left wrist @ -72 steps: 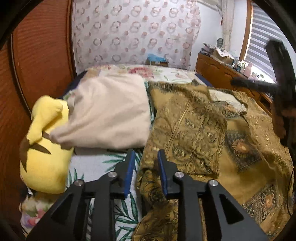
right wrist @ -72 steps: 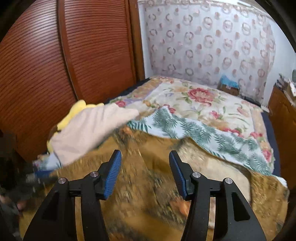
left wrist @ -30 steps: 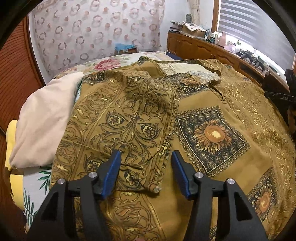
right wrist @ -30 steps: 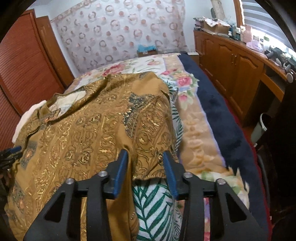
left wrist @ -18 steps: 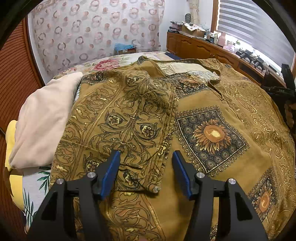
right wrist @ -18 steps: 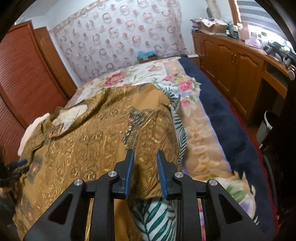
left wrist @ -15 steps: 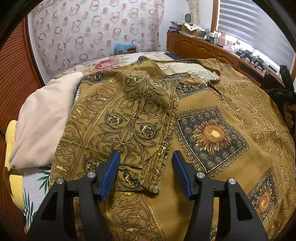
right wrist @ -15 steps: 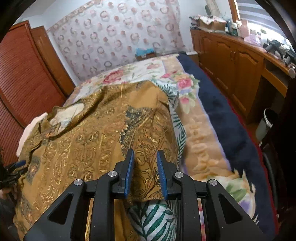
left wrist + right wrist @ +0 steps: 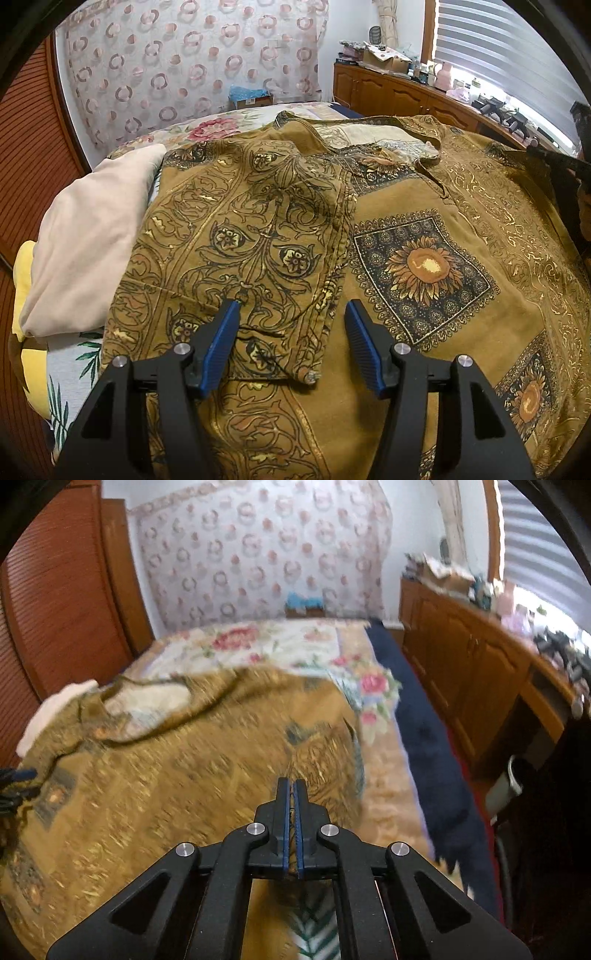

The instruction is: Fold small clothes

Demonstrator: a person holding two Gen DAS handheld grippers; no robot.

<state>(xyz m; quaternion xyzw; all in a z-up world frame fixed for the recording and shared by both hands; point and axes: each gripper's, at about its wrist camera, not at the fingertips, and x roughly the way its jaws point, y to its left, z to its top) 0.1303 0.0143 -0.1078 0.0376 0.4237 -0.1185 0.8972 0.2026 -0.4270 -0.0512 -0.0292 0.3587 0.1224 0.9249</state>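
One mustard-gold patterned shirt (image 9: 424,206) lies spread over the bed (image 9: 280,642), one sleeve (image 9: 251,229) folded across its body. The left tool (image 9: 291,314) hovers above that sleeve's cuff with jaws wide apart, holding nothing. The right tool (image 9: 294,794) is clamped tight on the shirt's edge. One cream pillow (image 9: 88,236) sits left of the left tool.
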